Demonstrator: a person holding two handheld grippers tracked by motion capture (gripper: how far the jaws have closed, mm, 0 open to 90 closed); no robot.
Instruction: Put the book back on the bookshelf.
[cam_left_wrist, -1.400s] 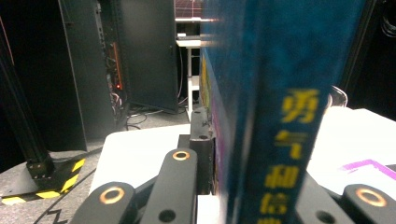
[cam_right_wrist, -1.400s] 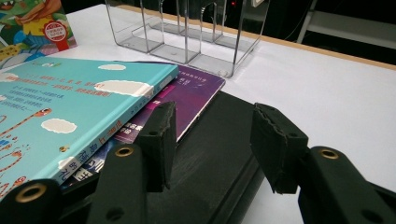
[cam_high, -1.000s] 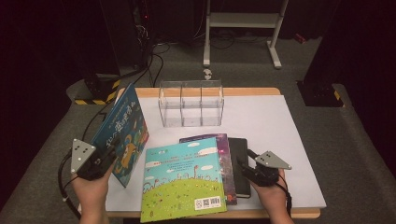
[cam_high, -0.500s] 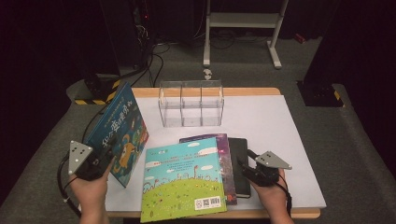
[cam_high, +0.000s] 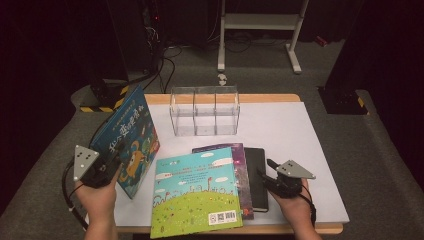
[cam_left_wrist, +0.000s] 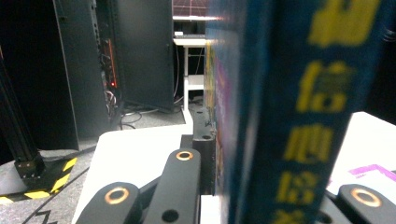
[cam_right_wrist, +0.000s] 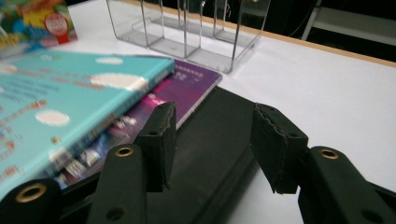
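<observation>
We have the blue picture book (cam_high: 127, 142) upright at the surface's (cam_high: 280, 130) left edge, left gripper (cam_high: 102, 167) jaws clamped on it. Let's carry it upright into the clear organizer (cam_high: 205, 111); open room lies between. The right gripper (cam_high: 274, 175) hovers, jaws apart, over the black notebook (cam_high: 256, 180).
</observation>
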